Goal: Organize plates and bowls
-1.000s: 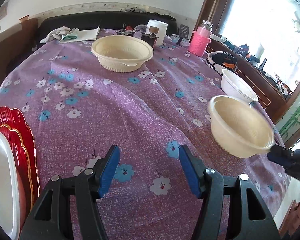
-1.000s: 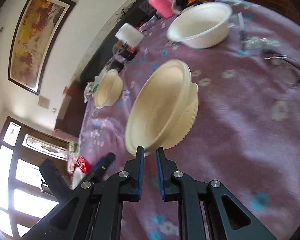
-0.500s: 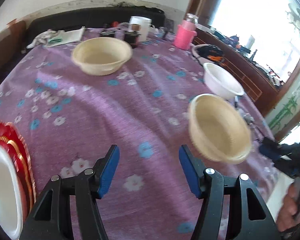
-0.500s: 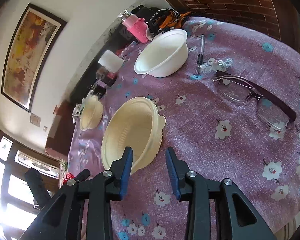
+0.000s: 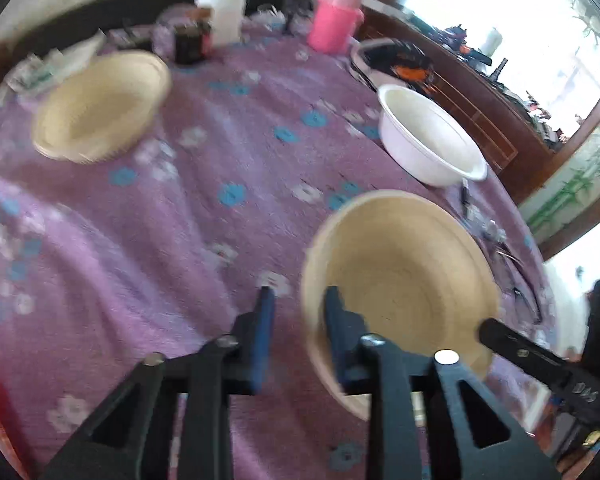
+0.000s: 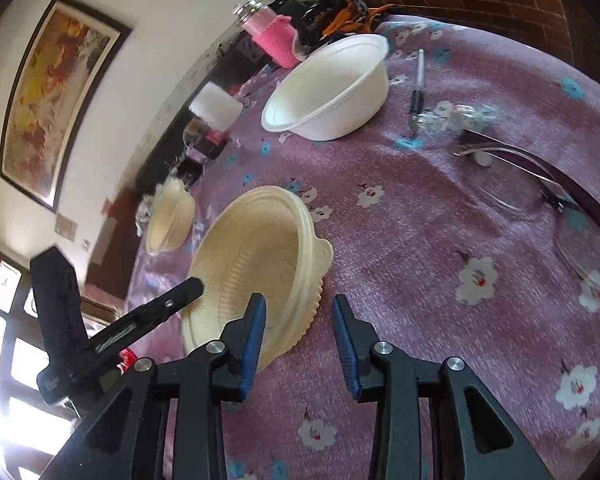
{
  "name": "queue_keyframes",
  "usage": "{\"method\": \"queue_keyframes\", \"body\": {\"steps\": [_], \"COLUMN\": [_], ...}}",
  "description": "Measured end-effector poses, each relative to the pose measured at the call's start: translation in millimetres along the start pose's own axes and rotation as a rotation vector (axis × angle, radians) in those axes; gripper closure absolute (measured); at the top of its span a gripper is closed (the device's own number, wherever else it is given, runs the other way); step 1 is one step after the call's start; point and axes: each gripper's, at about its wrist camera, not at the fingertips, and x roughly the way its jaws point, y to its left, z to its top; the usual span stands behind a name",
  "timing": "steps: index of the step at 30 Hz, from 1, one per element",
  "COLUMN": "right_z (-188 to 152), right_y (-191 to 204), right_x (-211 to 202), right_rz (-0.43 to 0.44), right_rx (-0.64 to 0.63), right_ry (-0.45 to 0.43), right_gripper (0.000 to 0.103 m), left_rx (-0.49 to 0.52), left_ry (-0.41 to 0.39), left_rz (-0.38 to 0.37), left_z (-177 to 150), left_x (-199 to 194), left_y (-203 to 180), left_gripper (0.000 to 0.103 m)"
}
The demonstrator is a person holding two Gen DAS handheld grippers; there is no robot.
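The near cream bowl [image 6: 256, 264] sits on the purple flowered cloth [image 6: 420, 240], right in front of both tools; it looks a thin moulded disposable kind, so I judge it light, a little flexible and apt to slide or tip if pinched hard; the flat rim, or the small tab on its right side, seems the natural hold. The left gripper [image 5: 296, 300] has its tongs apart, straddling the bowl's near-left rim with one finger inside, not yet clamped; the right gripper [image 6: 299, 308] stands wide apart just beside the bowl's near edge, holding nothing. Farther off, a second cream bowl [image 5: 100, 104] lies far left and a white bowl [image 5: 432, 140] far right; spectacles [image 6: 540, 184] and a pen [image 6: 417, 84] lie right. The left view is blurred, so actual contact with the rim is hard to judge; a red sliver at its left edge is cut off.
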Motion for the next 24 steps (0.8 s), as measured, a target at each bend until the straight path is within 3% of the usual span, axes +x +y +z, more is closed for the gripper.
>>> {"method": "queue_keyframes", "body": {"steps": [2, 5, 8, 14, 18, 21, 22, 24], "right_z": [-1, -6, -15, -50, -74, -83, -85, -85], "right_y": [4, 17, 32, 73, 95, 103, 104, 102], "right_x": [2, -4, -11, -13, 0, 15, 18, 17], "right_rz": [0.007, -0.007, 0.018, 0.110, 0.132, 0.092, 0.062, 0.015], "right_rx": [-0.015, -0.065, -0.112, -0.249, -0.319, -0.344, -0.356, -0.377], "right_ry": [-0.004, -0.011, 0.002, 0.132, 0.205, 0.208, 0.184, 0.130], "right_gripper": [0.086, 0.087, 0.087, 0.087, 0.087, 0.086, 0.086, 0.083], "left_rx": [0.025, 0.043, 0.014, -0.043, -0.085, -0.120, -0.124, -0.113], "left_ry": [-0.017, -0.070, -0.073, -0.088, -0.087, -0.072, -0.073, -0.106], "left_rz": [0.016, 0.055, 0.049, 0.080, 0.113, 0.123, 0.126, 0.177], "left_z": [-7, -19, -34, -93, -125, -134, -135, -137], "left_x": [-6, -29, -53, -108, -119, -109, -105, -103], "left_y": [-6, -8, 4, 42, 61, 72, 74, 74], "left_gripper": [0.091, 0.090, 0.090, 0.089, 0.086, 0.084, 0.082, 0.063]}}
